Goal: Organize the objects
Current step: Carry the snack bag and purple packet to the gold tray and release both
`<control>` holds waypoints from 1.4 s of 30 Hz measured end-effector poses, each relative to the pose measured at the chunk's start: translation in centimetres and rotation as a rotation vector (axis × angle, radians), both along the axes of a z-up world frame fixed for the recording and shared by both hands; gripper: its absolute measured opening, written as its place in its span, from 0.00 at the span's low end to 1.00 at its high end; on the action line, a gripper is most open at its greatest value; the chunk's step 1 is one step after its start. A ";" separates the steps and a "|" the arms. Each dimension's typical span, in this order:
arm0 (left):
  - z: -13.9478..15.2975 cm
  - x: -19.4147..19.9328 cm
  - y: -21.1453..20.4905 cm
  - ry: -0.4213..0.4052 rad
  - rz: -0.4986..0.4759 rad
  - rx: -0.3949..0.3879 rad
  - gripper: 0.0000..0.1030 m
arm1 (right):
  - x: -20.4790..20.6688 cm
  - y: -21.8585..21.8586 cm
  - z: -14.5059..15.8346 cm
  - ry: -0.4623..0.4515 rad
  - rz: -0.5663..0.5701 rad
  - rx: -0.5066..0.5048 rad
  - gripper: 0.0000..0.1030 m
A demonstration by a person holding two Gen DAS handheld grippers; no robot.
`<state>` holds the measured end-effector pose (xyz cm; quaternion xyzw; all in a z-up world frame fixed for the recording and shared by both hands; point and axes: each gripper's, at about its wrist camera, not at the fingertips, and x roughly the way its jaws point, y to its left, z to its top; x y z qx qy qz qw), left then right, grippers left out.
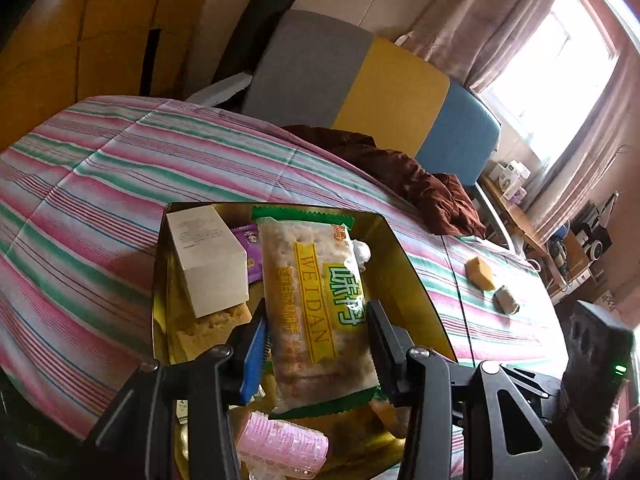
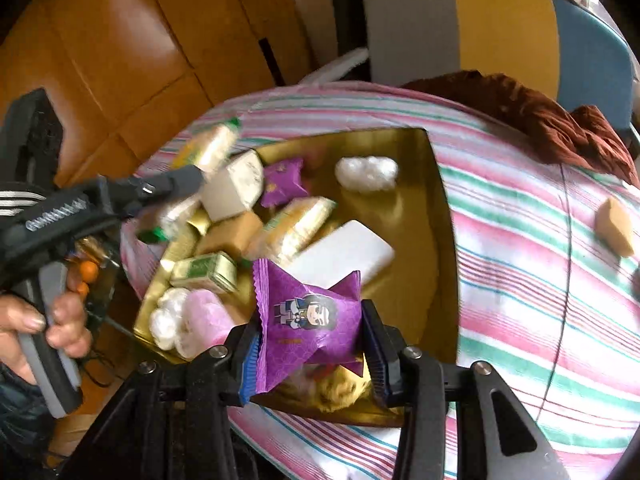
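Note:
My left gripper (image 1: 318,330) is shut on a long green-and-yellow cracker packet (image 1: 316,300), held over the gold box (image 1: 404,256). The right wrist view shows that same gripper (image 2: 188,182) and packet (image 2: 212,148) blurred at the box's left side. My right gripper (image 2: 310,340) is shut on a purple candy packet (image 2: 308,312) above the near edge of the gold box (image 2: 436,208). Inside the box lie a white carton (image 1: 210,258), a pink hair roller (image 1: 280,444), a white soap bar (image 2: 344,254), a white puff (image 2: 366,173) and other snacks.
The box sits on a bed with a pink-and-green striped sheet (image 1: 80,200). A yellow sponge (image 1: 480,272) and a grey lump (image 1: 506,300) lie on the sheet to the right. A brown garment (image 1: 420,184) is heaped by the headboard. A person's hand (image 2: 40,320) grips the left handle.

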<state>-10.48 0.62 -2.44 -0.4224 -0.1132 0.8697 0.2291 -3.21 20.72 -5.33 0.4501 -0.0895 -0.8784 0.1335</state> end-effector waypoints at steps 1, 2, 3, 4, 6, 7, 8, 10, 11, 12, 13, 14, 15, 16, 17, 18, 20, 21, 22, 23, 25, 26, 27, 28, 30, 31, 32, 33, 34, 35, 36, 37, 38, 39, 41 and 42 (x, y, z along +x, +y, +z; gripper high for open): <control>0.0 0.0 0.0 -0.001 -0.001 0.000 0.45 | 0.0 -0.5 0.2 0.005 0.017 -0.002 0.42; 0.0 -0.1 -0.1 -0.003 -0.001 0.000 0.45 | -0.2 -1.3 0.3 0.010 0.035 -0.001 0.42; 0.0 -0.1 -0.1 -0.004 0.000 -0.001 0.45 | -0.3 -1.9 0.3 0.013 0.050 0.003 0.42; 0.0 -0.1 -0.1 -0.001 -0.001 -0.001 0.45 | -0.4 -2.4 0.4 0.014 0.064 0.003 0.42; 0.2 0.0 0.0 0.006 -0.006 -0.004 0.45 | -0.6 -3.4 0.2 0.012 0.091 0.005 0.43; 0.2 -0.1 0.0 0.006 -0.007 -0.003 0.45 | -0.7 -3.7 0.2 0.011 0.100 0.006 0.43; 0.2 -0.2 0.0 0.005 -0.008 -0.004 0.45 | -0.7 -4.0 0.2 0.009 0.113 0.007 0.43; 0.1 -0.4 0.0 0.004 -0.009 -0.004 0.46 | -0.6 -4.3 0.0 0.000 0.132 0.011 0.45; 0.0 -0.5 0.0 0.001 -0.007 0.000 0.48 | -0.6 -4.4 -0.1 -0.005 0.131 0.017 0.49; 0.0 -0.5 -0.1 -0.003 -0.004 0.006 0.55 | -0.6 -4.3 -0.2 -0.010 0.128 0.018 0.49; 0.0 -0.6 -0.2 -0.005 0.008 0.016 0.58 | -0.6 -4.2 -0.3 -0.014 0.123 0.014 0.49; 0.0 -0.6 -0.2 -0.001 0.016 0.015 0.58 | -0.6 -4.1 -0.4 -0.017 0.118 0.014 0.49; 0.0 -0.6 -0.2 0.003 0.019 0.007 0.58 | -0.7 -4.0 -0.5 -0.019 0.113 0.014 0.49; 0.0 -0.5 -0.2 0.006 0.021 0.000 0.58 | -0.6 -3.9 -0.5 -0.022 0.111 0.012 0.49; 0.0 -0.5 -0.3 0.007 0.025 -0.003 0.58 | -0.6 -3.8 -0.6 -0.023 0.108 0.007 0.49; 0.0 -0.4 -0.4 0.007 0.029 -0.004 0.58 | -0.5 -3.6 -0.6 -0.023 0.106 0.002 0.49; 0.0 -0.3 -0.6 0.009 0.044 -0.009 0.58 | -0.3 -3.4 -0.5 -0.020 0.099 -0.003 0.49; 0.0 -0.2 -0.7 0.010 0.048 -0.012 0.58 | -0.2 -3.3 -0.5 -0.018 0.095 -0.007 0.49; 0.0 -0.1 -0.7 0.012 0.052 -0.017 0.59 | -0.2 -3.3 -0.5 -0.016 0.091 -0.009 0.49; 0.0 0.1 -0.6 0.019 0.056 -0.029 0.59 | -0.2 -3.2 -0.4 -0.014 0.086 -0.009 0.49; 0.1 0.5 -0.5 0.035 0.058 -0.053 0.62 | -0.1 -3.0 -0.3 -0.006 0.071 -0.004 0.49; 0.2 0.8 -0.3 0.043 0.058 -0.062 0.62 | 0.0 -2.9 -0.2 -0.001 0.064 -0.002 0.49; 0.2 1.1 -0.2 0.048 0.059 -0.067 0.64 | 0.0 -2.8 0.0 0.004 0.055 0.000 0.49; 0.3 1.3 -0.3 0.053 0.060 -0.072 0.64 | 0.0 -2.6 0.1 0.008 0.048 0.003 0.49; 0.4 1.7 0.0 0.070 0.061 -0.092 0.65 | 0.0 -2.4 0.3 0.015 0.036 0.005 0.49; 0.5 1.9 0.1 0.079 0.060 -0.105 0.65 | 0.1 -2.2 0.4 0.018 0.030 0.007 0.49; 0.6 2.2 0.3 0.086 0.061 -0.113 0.65 | 0.1 -2.0 0.5 0.021 0.019 0.012 0.49; 0.7 2.4 0.3 0.095 0.062 -0.122 0.66 | 0.2 -1.9 0.6 0.023 0.012 0.015 0.49; 0.8 2.5 0.5 0.104 0.063 -0.129 0.66 | 0.2 -1.8 0.6 0.024 0.007 0.016 0.50; 0.9 2.7 0.6 0.115 0.064 -0.140 0.67 | 0.3 -1.7 0.7 0.024 0.002 0.015 0.50; 1.0 2.9 0.8 0.124 0.065 -0.150 0.67 | 0.3 -1.6 0.7 0.025 -0.004 0.016 0.50; 1.1 3.1 0.9 0.135 0.066 -0.162 0.67 | 0.3 -1.5 0.7 0.025 -0.010 0.020 0.50; 1.2 3.4 1.1 0.149 0.069 -0.177 0.67 | 0.3 -1.4 0.7 0.027 -0.015 0.024 0.50; 1.2 3.6 1.2 0.163 0.074 -0.192 0.68 | 0.4 -1.3 0.8 0.029 -0.020 0.027 0.50; 1.4 3.9 1.4 0.183 0.081 -0.210 0.70 | 0.5 -1.2 0.9 0.032 -0.030 0.034 0.50; 1.4 4.1 1.5 0.190 0.081 -0.215 0.71 | 0.5 -1.1 0.9 0.033 -0.034 0.035 0.50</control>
